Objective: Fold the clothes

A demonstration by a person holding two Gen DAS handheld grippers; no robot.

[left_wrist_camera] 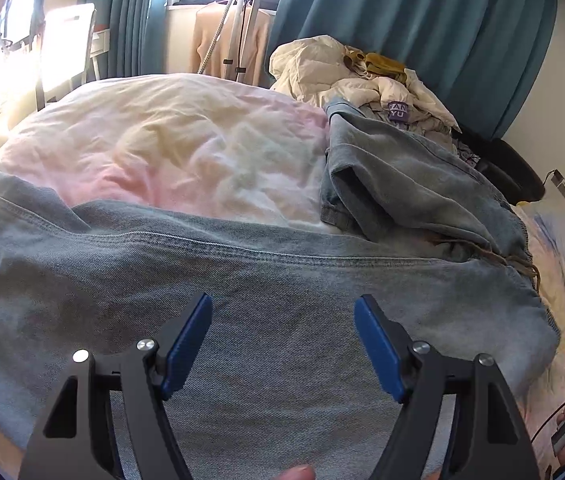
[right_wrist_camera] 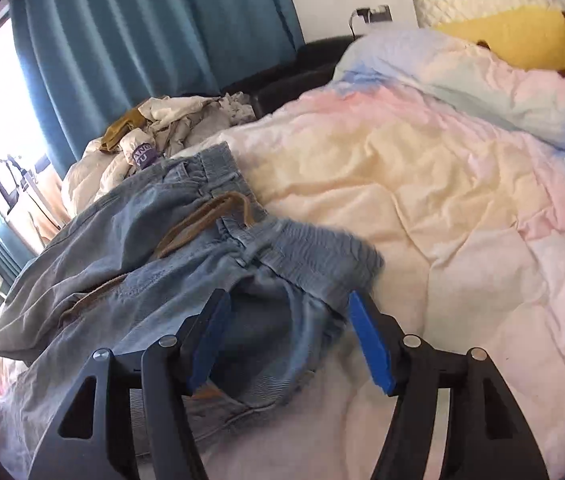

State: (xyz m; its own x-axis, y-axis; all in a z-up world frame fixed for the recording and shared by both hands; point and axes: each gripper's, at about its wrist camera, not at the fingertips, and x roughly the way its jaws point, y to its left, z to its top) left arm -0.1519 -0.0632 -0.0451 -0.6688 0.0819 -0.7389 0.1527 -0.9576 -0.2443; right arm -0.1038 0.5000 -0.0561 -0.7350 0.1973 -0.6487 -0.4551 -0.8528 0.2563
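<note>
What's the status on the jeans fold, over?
Left gripper open, right gripper open, nothing held. Light-blue denim jeans half-folded on pastel duvet. Nothing obstructing.

Jeans (left_wrist_camera: 242, 280) on duvet (left_wrist_camera: 162, 140), clothes pile (left_wrist_camera: 362, 76) behind.

Light blue jeans (left_wrist_camera: 266, 280) are spread half-folded across the bed, elastic waistband (right_wrist_camera: 322, 244) crumpled, brown drawstring (right_wrist_camera: 202, 220) exposed.

Each claw (left_wrist_camera: 282, 340) (right_wrist_camera: 288, 340) has black angular arms, silver screws and blue pads (left_wrist_camera: 186, 346).
</note>
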